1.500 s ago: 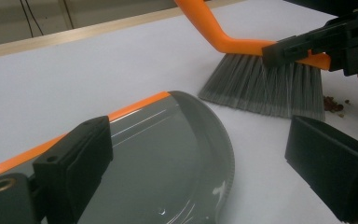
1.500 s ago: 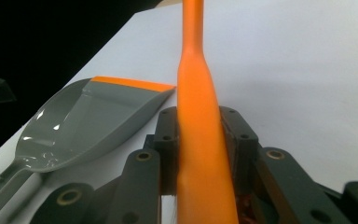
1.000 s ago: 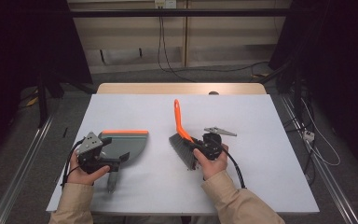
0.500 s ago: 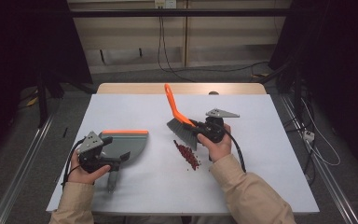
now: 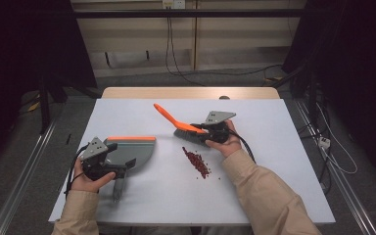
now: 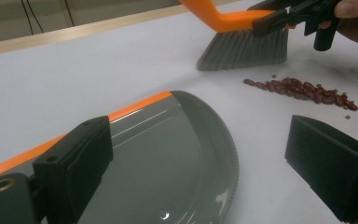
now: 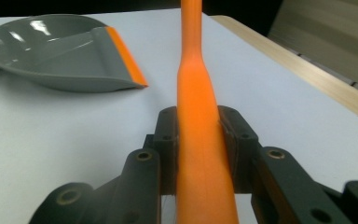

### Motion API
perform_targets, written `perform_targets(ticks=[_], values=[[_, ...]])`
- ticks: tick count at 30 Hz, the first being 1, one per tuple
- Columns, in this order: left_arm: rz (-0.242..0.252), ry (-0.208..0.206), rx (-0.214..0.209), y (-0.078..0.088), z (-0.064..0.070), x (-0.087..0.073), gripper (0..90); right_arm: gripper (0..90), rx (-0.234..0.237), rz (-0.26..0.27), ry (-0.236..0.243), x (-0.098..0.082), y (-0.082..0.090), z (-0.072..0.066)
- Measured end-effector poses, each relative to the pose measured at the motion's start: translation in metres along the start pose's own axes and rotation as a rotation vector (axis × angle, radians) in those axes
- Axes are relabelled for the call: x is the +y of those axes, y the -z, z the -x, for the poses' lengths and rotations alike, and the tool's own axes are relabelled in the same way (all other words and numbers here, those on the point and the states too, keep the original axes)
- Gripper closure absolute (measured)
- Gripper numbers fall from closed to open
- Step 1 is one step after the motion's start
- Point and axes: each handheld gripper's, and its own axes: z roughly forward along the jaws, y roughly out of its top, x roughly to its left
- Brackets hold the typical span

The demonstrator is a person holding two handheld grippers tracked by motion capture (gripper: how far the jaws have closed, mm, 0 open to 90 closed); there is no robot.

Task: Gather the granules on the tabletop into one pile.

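bench (image 5: 274, 196): white, smooth and flat; beans will slide and roll on it readily, so strokes should stay short and low.
dustpan (image 5: 129, 152): grey plastic with an orange lip, lying flat at the left of the bench, well apart from the beans. It looks light and stiff, likely to skate unless pressed down. Its handle points toward the person, and that is the place to take it.
left tongs (image 6: 205, 172): released, jaws standing wide with the pan's bowl under and between them; no pad presses on it as far as the left gripper view shows.
brush (image 5: 183, 129): orange handle, grey bristle head, just beyond the beans. Handle is hard, smooth, tapered, so it could twist in a grip; bristles are soft and will splay under pressure. It looks light.
right tongs (image 7: 200, 154): clenched on the brush handle near the head, pads on both flanks, a good low hold for control.
beans (image 5: 197, 162): small red heap in a streak mid-bench, a few strays beside it. Hard, light, loose; they will scatter if swept fast.
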Motion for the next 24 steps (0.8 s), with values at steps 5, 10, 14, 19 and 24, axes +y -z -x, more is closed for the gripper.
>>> perform_targets(ticks=[5,10,14,19,24], values=[[-0.003,0.000,0.000,0.000,0.001,0.000,7.4,71.1,0.068,-0.012,0.013,0.000,0.001,-0.001],[-0.005,0.003,0.000,0.000,0.001,-0.001,7.5,70.7,0.118,-0.066,0.088,0.003,0.005,-0.011],[-0.005,0.004,0.003,0.000,0.001,-0.001,7.5,70.6,0.149,-0.087,0.110,0.003,0.010,-0.015],[-0.005,0.007,0.002,0.000,0.000,-0.001,7.5,70.3,0.182,-0.099,0.139,0.000,0.018,-0.022],[-0.001,0.008,0.004,0.001,0.000,-0.001,7.4,70.0,0.206,-0.105,0.161,-0.003,0.025,-0.029]])
